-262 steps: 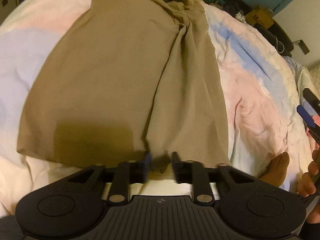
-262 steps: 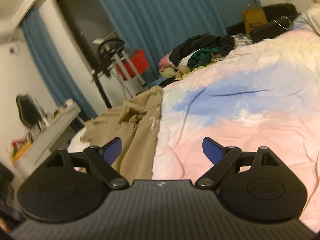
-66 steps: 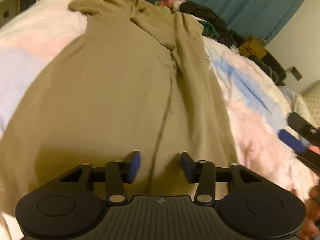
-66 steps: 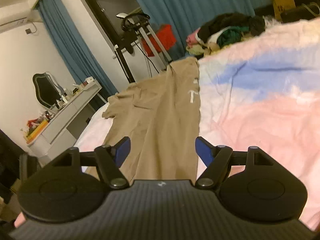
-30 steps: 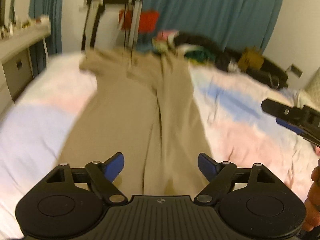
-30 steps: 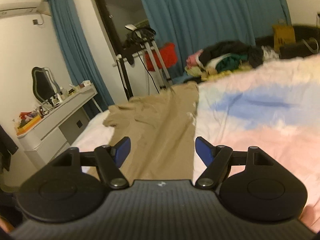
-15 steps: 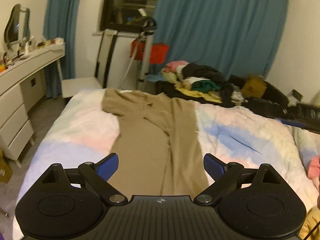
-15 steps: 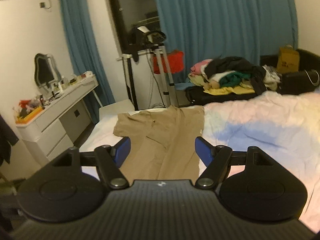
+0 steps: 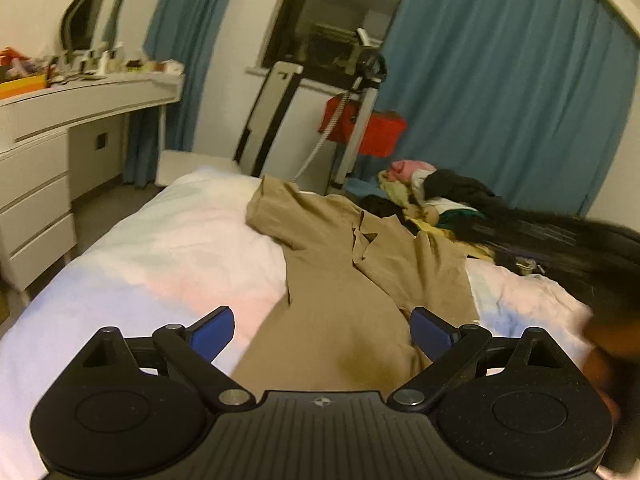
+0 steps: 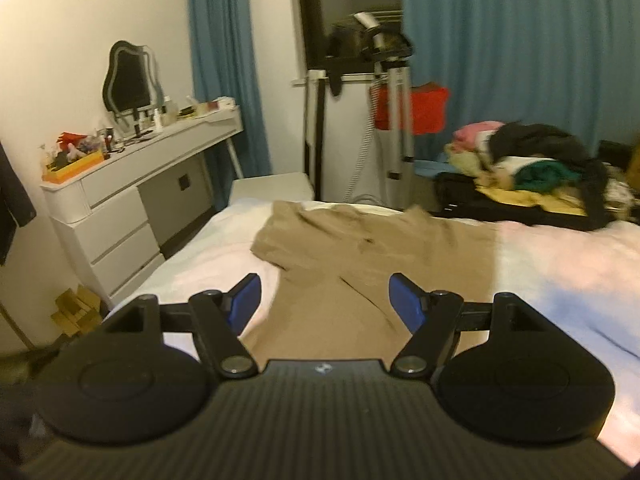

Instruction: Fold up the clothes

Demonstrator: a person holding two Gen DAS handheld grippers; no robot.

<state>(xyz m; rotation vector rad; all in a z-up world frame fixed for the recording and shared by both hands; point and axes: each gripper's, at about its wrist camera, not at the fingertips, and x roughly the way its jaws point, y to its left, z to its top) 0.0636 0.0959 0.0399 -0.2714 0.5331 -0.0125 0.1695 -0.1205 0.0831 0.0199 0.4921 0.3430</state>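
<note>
Tan garment (image 9: pixel 344 292) lies flat on the bed (image 9: pixel 168 256) before me; my left gripper (image 9: pixel 322 334) and right gripper (image 10: pixel 322 300) both gape wide, holding nothing.

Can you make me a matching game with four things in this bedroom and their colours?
Things:
1. dress
2. curtain
3. dresser
4. box

Colours:
A. red
B. white
C. tan
D. blue

Pairs: 1-C, 2-D, 3-B, 4-A
</note>
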